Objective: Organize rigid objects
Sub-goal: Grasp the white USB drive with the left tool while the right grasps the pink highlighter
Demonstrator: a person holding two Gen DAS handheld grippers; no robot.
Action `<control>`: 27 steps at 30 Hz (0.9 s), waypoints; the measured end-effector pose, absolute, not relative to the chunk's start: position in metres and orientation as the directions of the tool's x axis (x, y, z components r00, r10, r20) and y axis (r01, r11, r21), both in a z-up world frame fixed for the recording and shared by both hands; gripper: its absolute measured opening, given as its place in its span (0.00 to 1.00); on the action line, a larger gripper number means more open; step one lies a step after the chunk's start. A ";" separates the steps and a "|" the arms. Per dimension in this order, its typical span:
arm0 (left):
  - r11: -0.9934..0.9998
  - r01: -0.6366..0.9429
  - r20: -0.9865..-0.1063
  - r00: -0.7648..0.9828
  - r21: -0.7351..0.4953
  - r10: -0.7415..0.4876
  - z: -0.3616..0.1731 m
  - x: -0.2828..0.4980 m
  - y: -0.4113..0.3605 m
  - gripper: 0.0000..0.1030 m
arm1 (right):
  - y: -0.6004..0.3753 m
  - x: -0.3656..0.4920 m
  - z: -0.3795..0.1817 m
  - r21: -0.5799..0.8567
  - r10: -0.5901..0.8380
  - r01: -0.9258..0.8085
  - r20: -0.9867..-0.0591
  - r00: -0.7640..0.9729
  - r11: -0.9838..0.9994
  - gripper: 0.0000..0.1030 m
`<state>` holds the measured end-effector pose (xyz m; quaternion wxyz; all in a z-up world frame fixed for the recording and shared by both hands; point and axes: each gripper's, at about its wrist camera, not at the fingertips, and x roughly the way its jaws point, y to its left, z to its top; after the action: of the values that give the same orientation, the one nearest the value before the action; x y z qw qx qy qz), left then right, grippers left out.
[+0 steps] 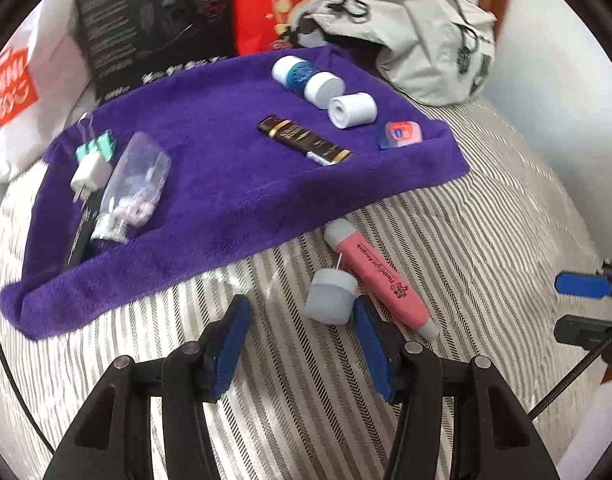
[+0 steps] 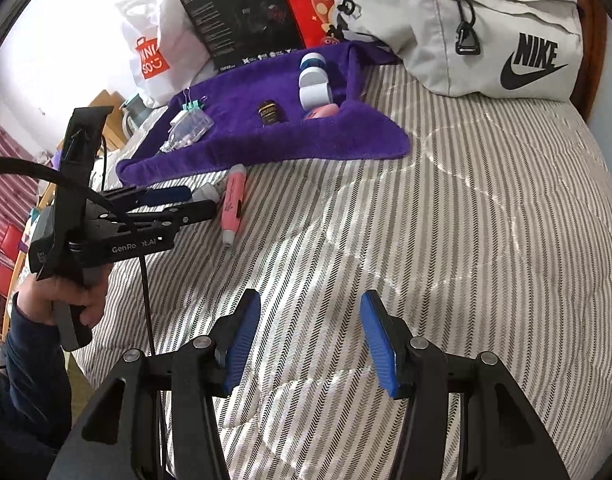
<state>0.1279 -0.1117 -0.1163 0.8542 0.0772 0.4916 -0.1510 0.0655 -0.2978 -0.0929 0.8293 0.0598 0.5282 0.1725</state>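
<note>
A purple towel [image 1: 226,200] lies on the striped bedspread and carries a charger plug [image 1: 90,170], a clear bottle [image 1: 134,188], a dark tube [image 1: 304,141], white rolls [image 1: 351,110] and a small pink tin [image 1: 401,134]. A pink highlighter [image 1: 379,276] lies off the towel on the bedspread, with its grey cap [image 1: 330,296] hanging loose on a thin strap. My left gripper [image 1: 302,320] is open; its right fingertip sits against the cap. My right gripper [image 2: 309,316] hovers open and empty over bare bedspread, well right of the highlighter [image 2: 234,204].
A grey Nike bag [image 2: 465,32] lies behind the towel's right corner. A black box [image 1: 154,20], a red bag [image 1: 274,4] and a white shopping bag [image 1: 14,92] stand behind the towel. A hand [image 2: 66,300] holds the left gripper at the bed's left edge.
</note>
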 end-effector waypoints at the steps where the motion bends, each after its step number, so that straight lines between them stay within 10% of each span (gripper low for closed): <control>1: 0.938 0.345 -0.861 0.477 0.002 -0.174 -0.117 0.127 -0.113 0.50 | -0.298 0.066 -0.094 0.280 0.348 -0.223 -0.857 0.380 0.934 0.51; 6: 0.930 0.368 -0.856 0.486 0.015 -0.179 -0.116 0.132 -0.119 0.47 | -0.300 0.067 -0.099 0.277 0.337 -0.206 -0.868 0.365 0.938 0.51; 12: 0.924 0.381 -0.841 0.498 -0.005 -0.210 -0.114 0.133 -0.124 0.22 | -0.299 0.069 -0.107 0.278 0.328 -0.186 -0.879 0.346 0.942 0.51; 27: 0.958 0.286 -0.854 0.496 -0.010 -0.157 -0.108 0.122 -0.063 0.22 | -0.247 0.105 -0.101 0.236 0.337 -0.284 -0.858 0.389 0.929 0.51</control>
<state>0.1223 -0.0626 -0.1077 0.8622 0.0664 0.4854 -0.1285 0.1049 -0.2467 -0.1008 0.8329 0.0253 0.5205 0.1863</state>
